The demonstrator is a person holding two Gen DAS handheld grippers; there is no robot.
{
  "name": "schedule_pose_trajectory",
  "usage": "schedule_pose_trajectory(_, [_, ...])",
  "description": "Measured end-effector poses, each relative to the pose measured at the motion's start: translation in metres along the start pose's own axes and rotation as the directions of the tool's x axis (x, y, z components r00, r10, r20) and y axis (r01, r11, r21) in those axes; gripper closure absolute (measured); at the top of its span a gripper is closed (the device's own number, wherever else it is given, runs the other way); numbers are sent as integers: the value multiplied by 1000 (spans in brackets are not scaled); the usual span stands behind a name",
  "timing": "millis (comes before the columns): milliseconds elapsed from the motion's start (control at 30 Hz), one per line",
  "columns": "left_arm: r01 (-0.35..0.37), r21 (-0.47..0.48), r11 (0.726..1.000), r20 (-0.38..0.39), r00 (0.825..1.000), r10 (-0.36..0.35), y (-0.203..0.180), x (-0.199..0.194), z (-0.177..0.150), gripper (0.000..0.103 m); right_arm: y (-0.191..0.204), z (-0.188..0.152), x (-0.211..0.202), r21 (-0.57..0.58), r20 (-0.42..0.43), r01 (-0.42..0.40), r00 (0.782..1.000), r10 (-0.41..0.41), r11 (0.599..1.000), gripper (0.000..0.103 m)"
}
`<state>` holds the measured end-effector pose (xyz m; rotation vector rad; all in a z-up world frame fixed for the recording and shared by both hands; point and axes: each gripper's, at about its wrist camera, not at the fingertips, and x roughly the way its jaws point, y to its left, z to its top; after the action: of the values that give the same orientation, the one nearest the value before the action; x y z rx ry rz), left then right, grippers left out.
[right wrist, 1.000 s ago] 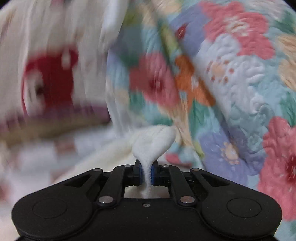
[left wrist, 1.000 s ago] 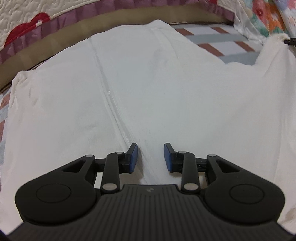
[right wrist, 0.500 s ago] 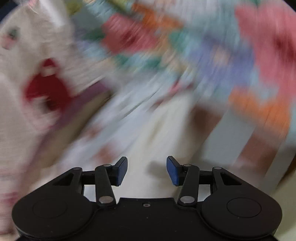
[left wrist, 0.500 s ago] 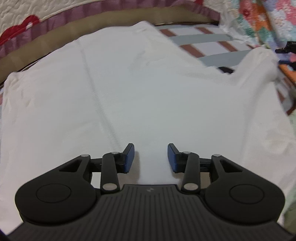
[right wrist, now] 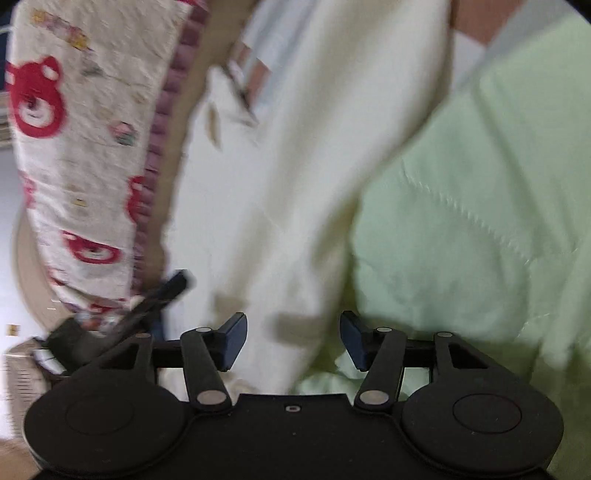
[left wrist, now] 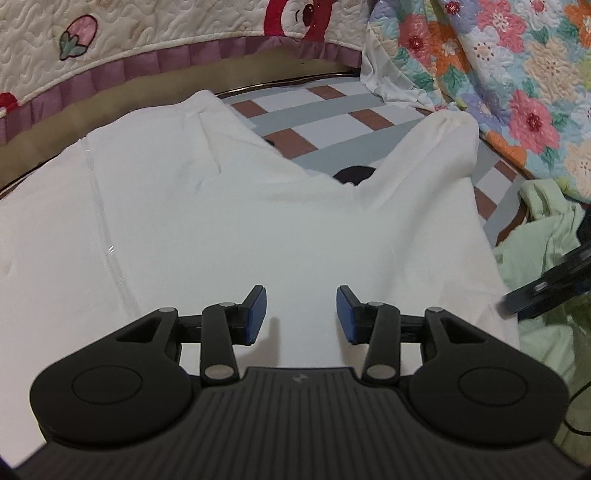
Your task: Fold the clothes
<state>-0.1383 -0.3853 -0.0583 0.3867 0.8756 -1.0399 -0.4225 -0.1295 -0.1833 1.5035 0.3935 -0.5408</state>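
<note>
- Centre of the left wrist frame: the flat white cotton garment (left wrist: 229,229) lies smooth, leaving open room ahead of the spread fingers.
- Upper centre: a bare patch of checked grey, white and brown sheet (left wrist: 332,122) is unobstructed.
- Upper right: the floral quilted blanket (left wrist: 517,81) rises as a wall.
- Right edge: the crumpled pale green garment (left wrist: 535,240) bunches beside the white one.
- Upper left: the cream quilted cover with red bears (left wrist: 147,33) closes that side.

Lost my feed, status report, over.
Left gripper open over white garment. Right gripper open, empty, above white/green edge. Green garment bunched alongside, overlap unclear.
</note>
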Motion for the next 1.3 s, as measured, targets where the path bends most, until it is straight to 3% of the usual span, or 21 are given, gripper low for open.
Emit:
schedule_pose_trajectory(67, [-20,15,1000,-9,1000,20,3,-7,-8,62,8,-3,-3,-73,38,53,998,-51,996,45])
schedule_pose_trajectory(133, [-46,27,999,-11,999,47,7,-16,-17,62,16,-7,-7,-144,79,109,992,-98,984,91])
schedule_pose_trajectory(333, [13,21,1000,-78,997,-12,14,-36,-47,62,40,-17,-17,-334,219,283,951,-218,899,91])
schedule_pose_trajectory(400, [34,53,998,-112,993,-28,9,-37,-56,62,47,-21,-19,-386,268,346,929,-254,855,93])
schedule_pose_trajectory(433, [44,69,997,-129,991,-35,6,-37,-60,61,43,-25,-10,-394,276,405,908,-315,825,93])
schedule_pose_trajectory(567, [28,101,995,-140,990,-14,2,-46,-70,58,47,-31,-8,-353,279,359,922,-269,864,86])
schedule_pose_trajectory(633, [41,30,999,-139,990,-37,13,-55,-71,57,59,-37,-15,-364,271,315,936,-224,877,83])
schedule_pose_trajectory(700, [49,-44,998,-137,989,-54,26,-64,-75,57,69,-48,-20,-398,235,268,954,-185,878,67])
schedule_pose_trajectory(800, [33,-62,998,-118,992,-40,35,-76,-82,57,76,-65,-19,-416,58,91,996,-74,905,56])
schedule_pose_trajectory(900, [22,-68,997,-113,993,-29,39,-80,-84,57,82,-88,3,-418,-128,-48,992,-7,907,53])
schedule_pose_trajectory(1033, [2,-136,991,-101,995,-16,51,-89,-87,57,106,-120,47,-564,-242,-63,966,-91,823,43])
schedule_pose_trajectory(1100, [-30,-160,987,-90,996,16,57,-96,-91,57,116,-127,70,-643,-229,-29,961,-156,765,41])
schedule_pose_trajectory(1167, [-44,-187,981,-75,997,30,65,-102,-95,57,122,-129,89,-697,-192,20,958,-214,717,42])
schedule_pose_trajectory(1233, [-43,-219,975,-59,998,31,73,-108,-101,57,125,-124,101,-722,-170,35,959,-226,691,74])
schedule_pose_trajectory(1267, [-33,-232,972,-52,998,21,75,-111,-104,57,128,-122,97,-719,-188,3,962,-199,695,90])
schedule_pose_trajectory(1300, [-23,-246,969,-44,999,12,78,-114,-107,57,130,-117,87,-674,-230,-67,966,-122,736,91])
